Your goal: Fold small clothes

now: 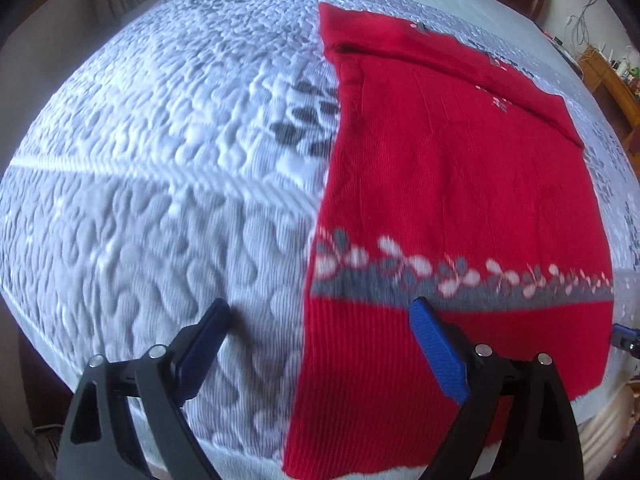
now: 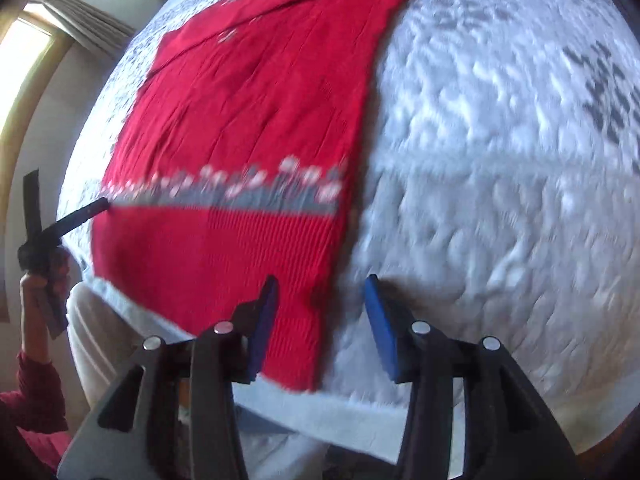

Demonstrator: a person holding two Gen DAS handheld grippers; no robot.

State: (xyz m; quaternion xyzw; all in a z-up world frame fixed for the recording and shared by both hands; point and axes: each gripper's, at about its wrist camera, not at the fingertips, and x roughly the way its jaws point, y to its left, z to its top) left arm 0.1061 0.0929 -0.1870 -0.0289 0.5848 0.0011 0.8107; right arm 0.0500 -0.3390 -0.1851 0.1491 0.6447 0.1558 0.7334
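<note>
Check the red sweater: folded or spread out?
Partly folded: the red sweater lies flat on the bed, sleeves turned in across its top; hem unfolded.

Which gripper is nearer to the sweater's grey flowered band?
Left, it seems. The left gripper has one finger at the grey flowered band of the red sweater. The right gripper straddles the side edge in the ribbed hem, short of the band.
</note>
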